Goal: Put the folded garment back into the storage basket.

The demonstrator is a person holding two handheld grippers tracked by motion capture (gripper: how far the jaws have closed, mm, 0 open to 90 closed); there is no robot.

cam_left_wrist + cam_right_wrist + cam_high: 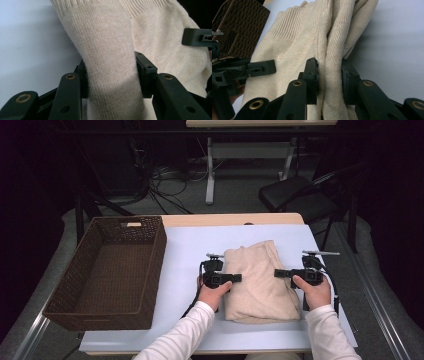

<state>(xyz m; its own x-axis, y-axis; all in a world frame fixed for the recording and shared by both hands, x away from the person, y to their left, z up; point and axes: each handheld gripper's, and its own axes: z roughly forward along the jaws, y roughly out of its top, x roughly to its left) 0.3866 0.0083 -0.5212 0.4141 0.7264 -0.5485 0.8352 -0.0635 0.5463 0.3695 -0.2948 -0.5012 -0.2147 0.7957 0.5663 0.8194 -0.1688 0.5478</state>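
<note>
High view: my left gripper (pixel 237 278) and right gripper (pixel 278 273) each clamp an opposite side edge of the folded sweater (pixel 260 282) lying mid-table, its long axis running away from me. Basket (pixel 153 265) sits left, nearer my left hand.

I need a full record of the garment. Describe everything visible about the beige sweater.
The beige sweater is a soft fine knit with ribbed hems, folded into a thick rectangular bundle lying flat on the pale blue table, right of the brown basket. The left tool pinches its left edge, the right tool its right edge fold.
</note>
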